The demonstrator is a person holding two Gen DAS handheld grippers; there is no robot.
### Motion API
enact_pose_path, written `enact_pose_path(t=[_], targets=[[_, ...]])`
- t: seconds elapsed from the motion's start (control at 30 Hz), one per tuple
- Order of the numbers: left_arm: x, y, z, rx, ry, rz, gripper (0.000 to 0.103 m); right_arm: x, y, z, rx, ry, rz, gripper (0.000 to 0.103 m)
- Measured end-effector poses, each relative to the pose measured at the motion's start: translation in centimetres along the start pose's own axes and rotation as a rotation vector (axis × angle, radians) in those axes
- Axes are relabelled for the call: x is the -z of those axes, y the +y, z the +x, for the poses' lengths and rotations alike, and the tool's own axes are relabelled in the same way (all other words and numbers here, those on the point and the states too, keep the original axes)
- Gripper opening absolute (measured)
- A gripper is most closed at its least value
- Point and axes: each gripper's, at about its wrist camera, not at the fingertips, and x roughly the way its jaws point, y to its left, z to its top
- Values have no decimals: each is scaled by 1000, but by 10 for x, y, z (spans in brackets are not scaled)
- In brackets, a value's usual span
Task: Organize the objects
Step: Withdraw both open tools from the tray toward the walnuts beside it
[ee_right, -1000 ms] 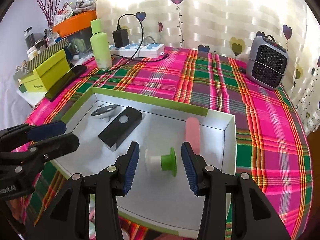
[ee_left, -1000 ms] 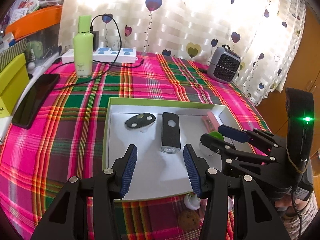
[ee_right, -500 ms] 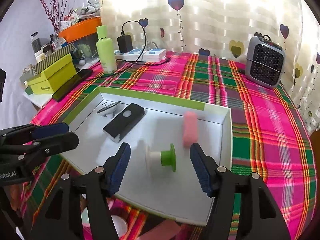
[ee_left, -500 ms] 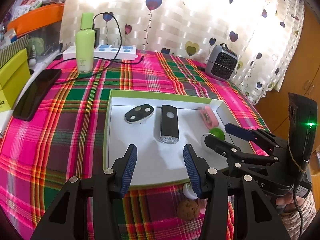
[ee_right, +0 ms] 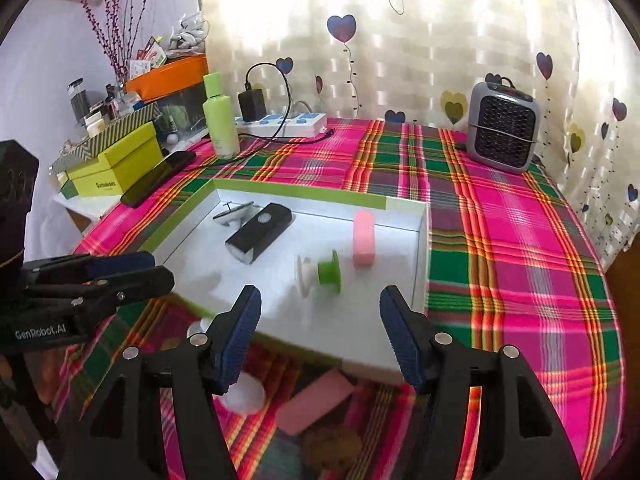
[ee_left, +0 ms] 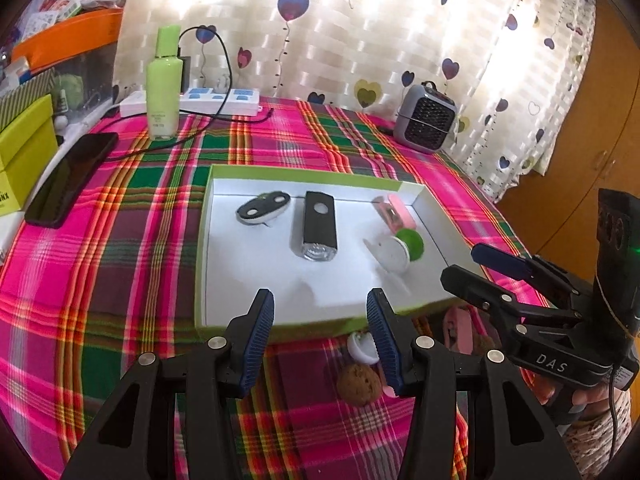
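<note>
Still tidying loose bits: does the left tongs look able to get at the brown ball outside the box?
Probably yes. The brown ball lies on the cloth just below the empty left tongs, with only a white cap beside it.

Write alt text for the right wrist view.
The open right gripper hovers empty before a green-rimmed white tray holding a green-and-white spool, pink block and black rectangular light, on a pink-and-green plaid tablecloth.
</note>
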Motion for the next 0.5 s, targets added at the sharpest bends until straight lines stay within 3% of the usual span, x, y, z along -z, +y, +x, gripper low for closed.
enact_pose_path(t=[0.5], targets=[[24,-8,-19,25,-10,23,47,33,-2,-29,8,-10,39,63]])
